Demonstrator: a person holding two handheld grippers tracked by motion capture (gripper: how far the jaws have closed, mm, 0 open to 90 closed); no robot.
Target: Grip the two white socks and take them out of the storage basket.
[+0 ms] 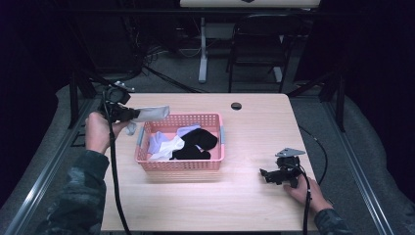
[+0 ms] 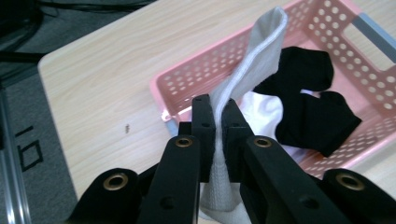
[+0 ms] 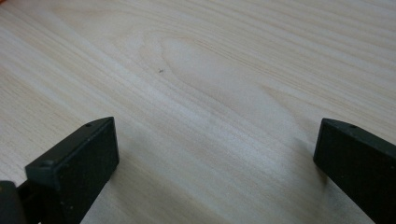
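A limp grey knitted sock [image 2: 261, 51] is pinched by the left tongs [image 2: 218, 122] above the pink perforated plastic basket [image 1: 215, 163]; right tongs [image 3: 215, 154] are spread; it is best carried clear of the rim.

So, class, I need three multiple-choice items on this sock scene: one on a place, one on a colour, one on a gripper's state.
1. Where is the right gripper?
A. in the basket
B. low over bare table, right of the basket
C. on the chair

2. What colour is the basket?
A. pink
B. green
C. yellow

3. The left gripper is:
A. open and empty
B. shut on the grey sock
C. shut on a black sock

Answers: B, wood shows between its open jaws; A, pink perforated walls; B, the sock is pinched between its jaws.
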